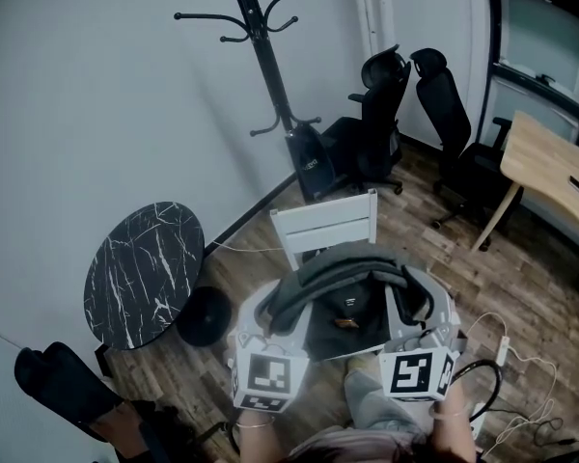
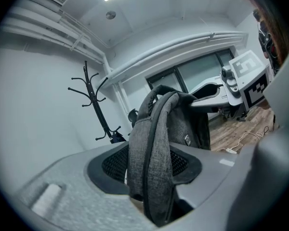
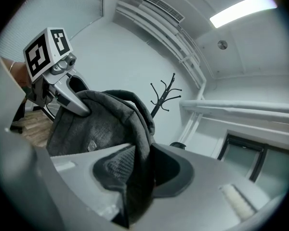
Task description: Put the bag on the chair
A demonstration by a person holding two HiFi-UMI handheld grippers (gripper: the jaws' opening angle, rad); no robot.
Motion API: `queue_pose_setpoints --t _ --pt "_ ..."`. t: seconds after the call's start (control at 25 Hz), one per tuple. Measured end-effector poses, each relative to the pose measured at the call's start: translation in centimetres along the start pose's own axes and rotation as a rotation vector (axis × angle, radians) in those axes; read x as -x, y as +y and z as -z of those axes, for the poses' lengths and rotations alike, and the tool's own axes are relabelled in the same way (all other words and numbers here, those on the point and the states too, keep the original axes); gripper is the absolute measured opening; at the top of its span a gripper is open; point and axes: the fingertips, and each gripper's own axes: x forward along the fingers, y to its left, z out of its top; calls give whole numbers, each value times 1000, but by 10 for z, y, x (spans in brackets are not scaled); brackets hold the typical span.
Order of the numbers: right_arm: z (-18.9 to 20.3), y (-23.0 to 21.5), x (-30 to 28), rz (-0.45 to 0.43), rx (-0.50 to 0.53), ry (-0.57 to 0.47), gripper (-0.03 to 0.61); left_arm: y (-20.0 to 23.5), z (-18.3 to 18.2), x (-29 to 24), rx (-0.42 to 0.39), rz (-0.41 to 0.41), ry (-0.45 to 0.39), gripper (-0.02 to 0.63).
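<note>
A grey backpack (image 1: 352,307) hangs between my two grippers, just in front of a white wooden chair (image 1: 328,225) whose backrest shows beyond the bag; the seat is mostly hidden under it. My left gripper (image 1: 270,309) is shut on the bag's left shoulder strap (image 2: 151,148), which runs down between its jaws. My right gripper (image 1: 420,305) is shut on the other strap (image 3: 135,143). In the left gripper view the gripper (image 2: 151,179) pinches the strap, with the bag's body (image 2: 188,124) behind it. In the right gripper view the gripper (image 3: 137,177) clamps grey fabric, the bag (image 3: 86,129) hanging to the left.
A round black marble table (image 1: 140,268) stands left of the chair, with a dark round base (image 1: 205,316) beside it. A black coat rack (image 1: 265,56) and two black office chairs (image 1: 381,114) stand by the wall. A wooden desk (image 1: 555,167) is at right; cables (image 1: 521,374) lie on the floor.
</note>
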Motion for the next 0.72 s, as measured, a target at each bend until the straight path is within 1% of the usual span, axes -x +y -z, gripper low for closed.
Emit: queue_pose_setpoints --t 0.16,0.44,0.72 --pt "7 -11 -22 0 -7 -5 100 7 -2 -26 3 4 4 201" --pt "20 -27 -61 2 -14 -2 100 19 -1 -67 -4 -12 16 201" --pt "32 -36 -97 -17 -17 11 100 30 1 -102 12 -7 31 201"
